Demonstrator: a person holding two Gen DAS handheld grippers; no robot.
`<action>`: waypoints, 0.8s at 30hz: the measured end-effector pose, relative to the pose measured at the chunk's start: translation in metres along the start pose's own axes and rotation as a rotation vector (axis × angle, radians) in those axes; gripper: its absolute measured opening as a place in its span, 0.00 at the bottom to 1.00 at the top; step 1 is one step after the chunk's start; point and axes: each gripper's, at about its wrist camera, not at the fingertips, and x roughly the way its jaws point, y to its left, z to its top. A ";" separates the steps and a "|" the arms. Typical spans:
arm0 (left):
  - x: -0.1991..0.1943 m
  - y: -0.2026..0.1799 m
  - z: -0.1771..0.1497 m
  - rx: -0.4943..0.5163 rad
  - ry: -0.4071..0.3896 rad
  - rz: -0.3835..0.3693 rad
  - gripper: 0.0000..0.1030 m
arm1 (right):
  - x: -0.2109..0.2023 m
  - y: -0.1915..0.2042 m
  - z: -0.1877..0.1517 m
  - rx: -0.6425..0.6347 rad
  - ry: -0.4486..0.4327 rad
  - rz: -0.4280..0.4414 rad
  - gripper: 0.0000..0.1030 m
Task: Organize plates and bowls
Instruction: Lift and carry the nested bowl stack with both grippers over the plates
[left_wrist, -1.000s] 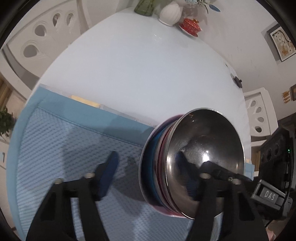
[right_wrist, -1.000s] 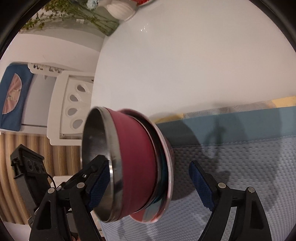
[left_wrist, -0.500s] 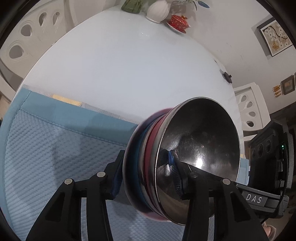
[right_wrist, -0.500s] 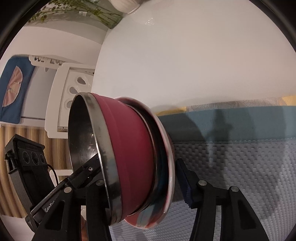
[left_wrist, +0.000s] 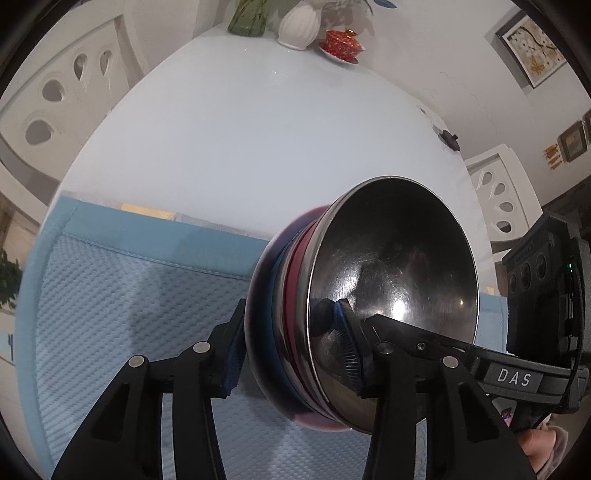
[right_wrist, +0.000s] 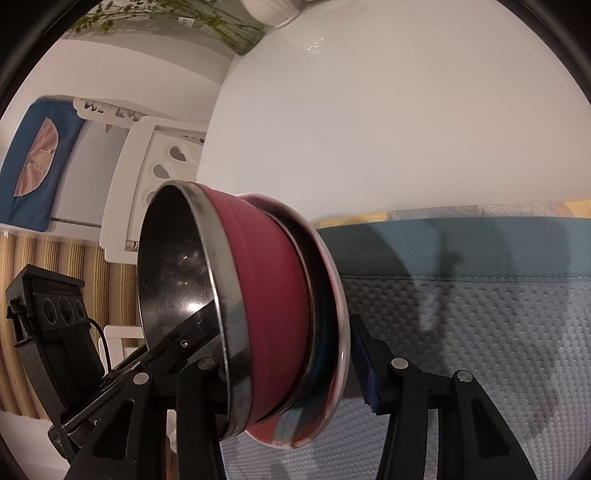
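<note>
Gripping from opposite sides, the left gripper (left_wrist: 291, 350) and right gripper (right_wrist: 291, 365) are both clamped on 1 tilted stack (right_wrist: 273, 314): a steel-lined red bowl (left_wrist: 395, 280) nested on plates (right_wrist: 332, 332). Both sets of jaws have just been closing, stack between them. It hangs over the blue mat (left_wrist: 122, 295) at the white table (left_wrist: 258, 129) edge

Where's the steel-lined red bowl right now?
The steel-lined red bowl tops a tilted stack of plates over the blue quilted mat, clamped between left claw and right claw.
</note>
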 end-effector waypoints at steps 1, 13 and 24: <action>-0.002 -0.001 0.000 0.003 -0.004 0.000 0.40 | -0.001 0.001 -0.001 -0.001 -0.001 0.003 0.47; -0.035 -0.008 -0.013 0.006 -0.040 -0.001 0.40 | -0.020 0.019 -0.013 -0.028 -0.013 0.015 0.47; -0.072 -0.013 -0.046 -0.007 -0.073 0.012 0.40 | -0.049 0.041 -0.041 -0.084 -0.011 0.045 0.47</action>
